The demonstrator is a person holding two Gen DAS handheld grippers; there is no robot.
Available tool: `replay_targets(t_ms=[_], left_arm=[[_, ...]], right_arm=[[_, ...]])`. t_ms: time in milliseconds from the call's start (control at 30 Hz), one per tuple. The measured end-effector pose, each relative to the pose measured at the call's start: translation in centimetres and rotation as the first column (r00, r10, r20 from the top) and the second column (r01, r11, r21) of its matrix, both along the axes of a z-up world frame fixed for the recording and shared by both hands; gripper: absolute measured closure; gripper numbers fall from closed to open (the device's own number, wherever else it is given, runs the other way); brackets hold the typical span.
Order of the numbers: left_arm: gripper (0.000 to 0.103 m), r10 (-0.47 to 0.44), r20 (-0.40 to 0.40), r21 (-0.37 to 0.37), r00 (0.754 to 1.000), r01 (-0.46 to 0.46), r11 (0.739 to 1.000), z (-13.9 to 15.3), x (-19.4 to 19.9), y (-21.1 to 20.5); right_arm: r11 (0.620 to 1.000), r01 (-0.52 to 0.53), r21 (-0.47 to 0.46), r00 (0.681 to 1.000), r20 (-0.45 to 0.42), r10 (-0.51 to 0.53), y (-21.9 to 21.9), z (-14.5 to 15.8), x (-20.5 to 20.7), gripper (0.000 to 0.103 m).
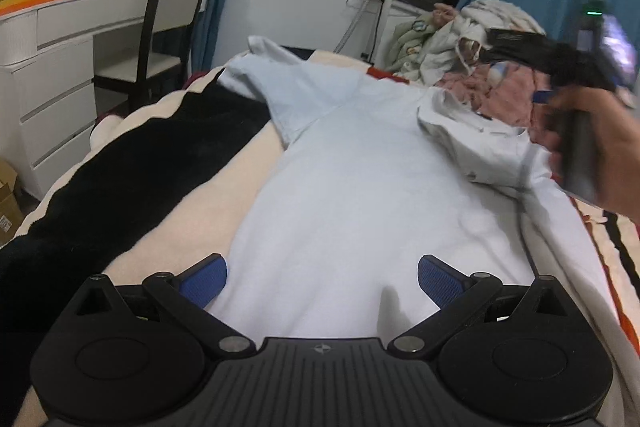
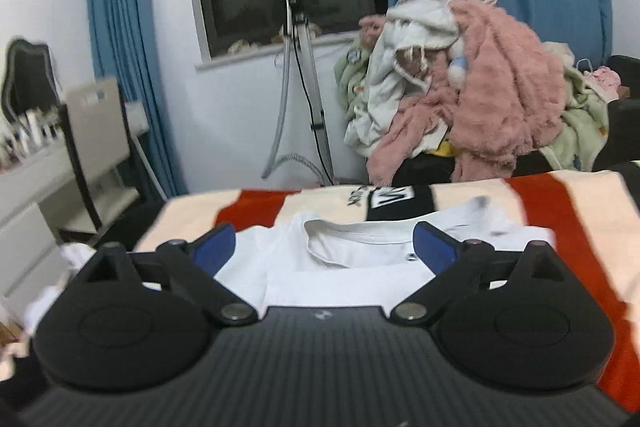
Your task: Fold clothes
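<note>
Left claw point(image 1: 322, 281) open over white shirt point(image 1: 360, 179); right claw point(image 2: 324, 247) open above collar point(image 2: 360, 227).

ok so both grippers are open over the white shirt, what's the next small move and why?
Probably lower the left gripper and close it on the hem of the white shirt. Its jaws are wide open with the hem edge between them, nothing held. The right gripper is also open, near the collar, where one side is already folded in. The left sleeve is not yet folded in.
</note>
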State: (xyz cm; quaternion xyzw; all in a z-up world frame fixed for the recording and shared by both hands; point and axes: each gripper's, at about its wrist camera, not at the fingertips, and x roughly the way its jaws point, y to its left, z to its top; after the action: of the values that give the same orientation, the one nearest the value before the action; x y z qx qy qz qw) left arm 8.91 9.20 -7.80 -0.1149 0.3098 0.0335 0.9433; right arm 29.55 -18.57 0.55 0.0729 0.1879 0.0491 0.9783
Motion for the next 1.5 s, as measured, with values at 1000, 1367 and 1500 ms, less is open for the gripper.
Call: replay_targets(t_ms=[1000,1367,1500], left_arm=[[0.003,-0.367,0.087,0.197,0.926,0.345,0.918,5.1,-15.7,-13.3],[0.037,-0.587,0.005,-0.015,0.81,0.587,0.81,3.0,-16.2,-26.1],[0.054,-0.682,0.003,-0.056,0.732,0.681,0.73,1.5,-17.1,-30.3]], right_arm=[[0.967,0.212,0.142,0.967,0.114,-0.229,-13.4,0.8,-42.4,0.006],[0.82,0.448,0.356,0.851,0.11,-0.513,-24.4,0.0,-45.6,0.006],[0.794,0.503,0.342,0.816,0.117,-0.567,-25.2,-0.9,-45.6,0.006]])
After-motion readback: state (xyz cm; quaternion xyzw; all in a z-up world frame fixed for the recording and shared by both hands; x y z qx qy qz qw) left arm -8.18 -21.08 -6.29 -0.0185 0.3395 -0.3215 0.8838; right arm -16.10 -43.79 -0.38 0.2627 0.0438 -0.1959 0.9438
